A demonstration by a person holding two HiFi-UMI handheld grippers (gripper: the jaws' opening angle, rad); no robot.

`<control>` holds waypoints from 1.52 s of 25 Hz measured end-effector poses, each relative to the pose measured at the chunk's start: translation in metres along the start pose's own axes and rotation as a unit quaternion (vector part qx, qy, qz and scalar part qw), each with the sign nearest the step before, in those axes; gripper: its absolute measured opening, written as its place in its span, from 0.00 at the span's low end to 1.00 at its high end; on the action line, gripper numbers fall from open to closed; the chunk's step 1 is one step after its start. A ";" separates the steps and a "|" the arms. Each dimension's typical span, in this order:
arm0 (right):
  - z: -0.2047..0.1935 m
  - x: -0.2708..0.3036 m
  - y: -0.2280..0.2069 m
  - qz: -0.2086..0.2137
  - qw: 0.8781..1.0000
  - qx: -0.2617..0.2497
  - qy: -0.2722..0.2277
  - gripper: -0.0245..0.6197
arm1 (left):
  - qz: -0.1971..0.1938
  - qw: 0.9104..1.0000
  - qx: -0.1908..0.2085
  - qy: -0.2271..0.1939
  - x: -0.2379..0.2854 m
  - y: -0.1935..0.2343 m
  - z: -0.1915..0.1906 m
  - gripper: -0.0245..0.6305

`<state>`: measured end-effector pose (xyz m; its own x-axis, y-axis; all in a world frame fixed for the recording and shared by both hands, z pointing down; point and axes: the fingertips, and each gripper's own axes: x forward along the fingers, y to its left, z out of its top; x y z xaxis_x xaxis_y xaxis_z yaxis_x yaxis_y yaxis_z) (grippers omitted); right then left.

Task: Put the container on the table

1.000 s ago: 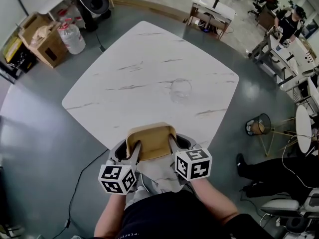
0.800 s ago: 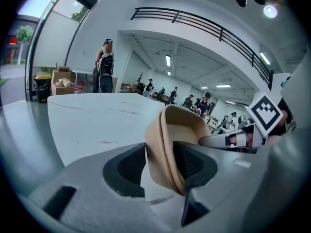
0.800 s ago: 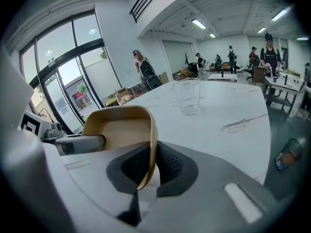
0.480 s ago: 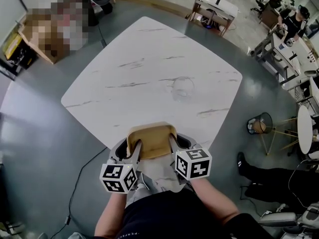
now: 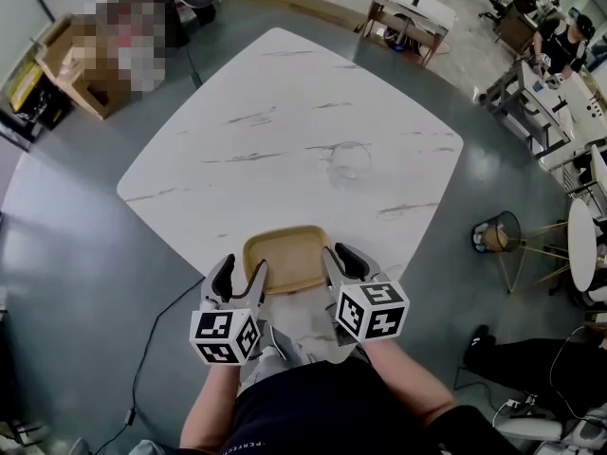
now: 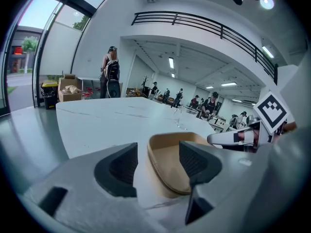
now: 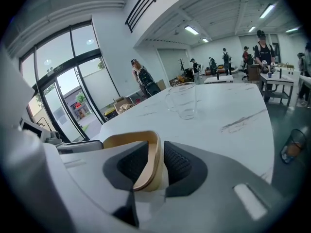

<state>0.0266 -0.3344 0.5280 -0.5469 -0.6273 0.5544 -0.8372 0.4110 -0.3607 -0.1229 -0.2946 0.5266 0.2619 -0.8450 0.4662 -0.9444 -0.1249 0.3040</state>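
A tan container [image 5: 285,257] with rounded corners rests on the near corner of the white marble table [image 5: 266,112]. My left gripper [image 5: 239,275] is opening, its jaws spread wide to either side of the container's left wall [image 6: 163,152] with neither pad pressing on it. In its own view the left gripper [image 6: 155,166] shows clear gaps beside the wall. My right gripper [image 5: 340,257] straddles the right wall. There the right gripper [image 7: 151,166] holds the thin tan rim [image 7: 148,154] tight between its dark ribbed pads.
A clear glass [image 5: 346,164] stands near the table's middle, beyond the container, and shows upright in the right gripper view [image 7: 182,100]. Cardboard boxes [image 5: 66,74] sit on the floor at far left, a wire bin [image 5: 495,238] at right. Desks and people fill the far right.
The container has dropped from a raised, tilted hold to lying flat on the table corner. My left jaws have spread off its left wall. The right gripper has stayed on the right wall.
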 end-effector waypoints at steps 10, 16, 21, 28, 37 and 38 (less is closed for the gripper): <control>0.004 -0.016 0.002 -0.003 1.000 -0.003 -0.010 0.13 | -0.002 1.000 -0.004 -0.024 -0.016 0.000 0.011 0.28; 0.000 -0.034 0.000 -0.023 1.000 0.000 -0.022 0.06 | 0.002 0.999 0.008 -0.041 -0.032 0.000 0.016 0.12; -0.005 -0.050 0.004 -0.036 0.999 0.000 -0.033 0.04 | 0.006 0.999 0.018 -0.033 -0.049 0.000 0.009 0.03; -0.022 -0.071 0.015 -0.053 0.998 -0.009 -0.036 0.04 | -0.011 0.999 0.024 -0.023 -0.070 -0.003 -0.005 0.03; -0.046 -0.102 0.039 -0.062 0.997 -0.013 -0.048 0.04 | -0.044 0.998 0.036 -0.019 -0.100 -0.019 -0.020 0.03; -0.048 -0.105 0.041 -0.062 0.997 -0.011 -0.050 0.04 | -0.049 0.998 0.036 -0.018 -0.103 -0.021 -0.021 0.03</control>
<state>0.0499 -0.2197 0.4912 -0.4370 -0.7362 0.5168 -0.8990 0.3394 -0.2768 -0.1262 -0.1936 0.4898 0.3475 -0.8450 0.4065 -0.9269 -0.2440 0.2852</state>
